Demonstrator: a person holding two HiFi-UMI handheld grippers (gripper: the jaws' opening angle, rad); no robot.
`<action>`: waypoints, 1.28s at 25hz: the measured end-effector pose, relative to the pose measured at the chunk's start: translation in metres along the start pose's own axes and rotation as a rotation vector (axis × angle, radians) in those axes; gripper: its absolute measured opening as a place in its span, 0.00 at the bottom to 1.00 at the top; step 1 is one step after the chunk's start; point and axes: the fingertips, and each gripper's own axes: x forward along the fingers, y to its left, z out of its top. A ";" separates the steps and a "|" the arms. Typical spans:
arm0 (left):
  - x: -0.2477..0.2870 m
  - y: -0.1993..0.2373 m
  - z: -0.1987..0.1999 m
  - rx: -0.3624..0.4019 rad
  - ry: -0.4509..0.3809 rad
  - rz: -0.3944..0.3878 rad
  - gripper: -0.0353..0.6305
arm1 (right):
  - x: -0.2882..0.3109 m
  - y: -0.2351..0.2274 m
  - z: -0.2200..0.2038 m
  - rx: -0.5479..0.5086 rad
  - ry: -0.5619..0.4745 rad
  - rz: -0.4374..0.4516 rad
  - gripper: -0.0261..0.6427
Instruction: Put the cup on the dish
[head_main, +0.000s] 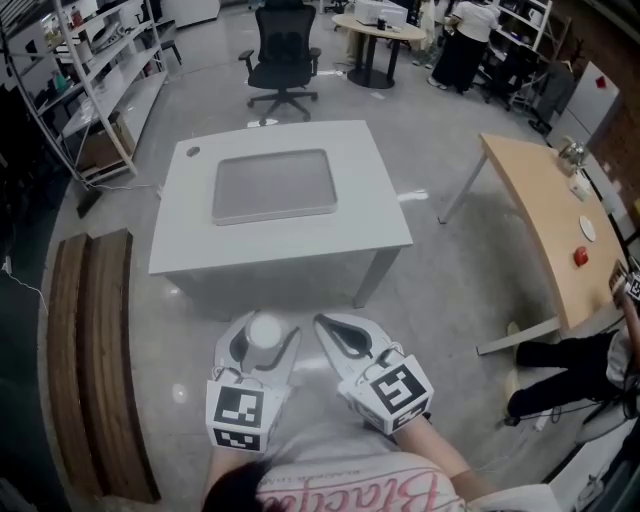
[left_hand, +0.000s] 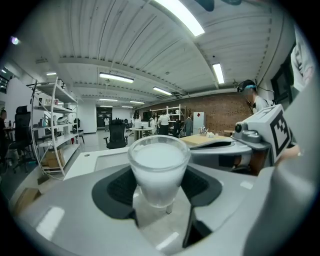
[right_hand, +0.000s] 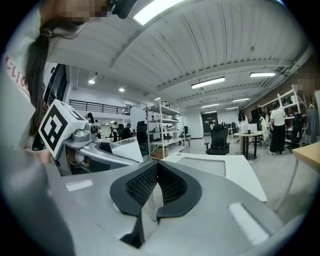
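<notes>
At far left of the head view, a wooden bench (head_main: 95, 360) on the grey floor, with metal shelving (head_main: 100, 60) behind it. Further right, a white table (head_main: 290, 250) bearing a flat grey rectangular dish (head_main: 273, 185) near its middle, and beyond it a black office chair (head_main: 283, 55). Below the table's near edge, out over the floor and well apart from the dish, the left gripper (head_main: 266, 345): clamped on a frosted white cup (head_main: 265, 328), held upright, rim up, with a dark pad pressed against each side of its tapering body. Not yet on the dish. In the left gripper view, filling the whole gap between the pads. Just beside it to the right, the right gripper (head_main: 325, 325): closed, pad tips met, nothing between. At far right, a wooden table (head_main: 540, 200) with a small red thing (head_main: 580, 257) on it, and a seated person (head_main: 570, 365) by its near end.
</notes>
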 end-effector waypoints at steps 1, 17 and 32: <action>0.005 0.006 0.002 0.001 0.002 -0.006 0.44 | 0.007 -0.003 0.002 -0.001 0.003 -0.008 0.04; 0.064 0.071 0.023 0.022 0.005 -0.068 0.44 | 0.096 -0.038 0.017 -0.008 0.046 -0.036 0.04; 0.137 0.107 0.035 0.009 0.022 -0.034 0.44 | 0.145 -0.096 0.019 0.024 0.086 -0.004 0.04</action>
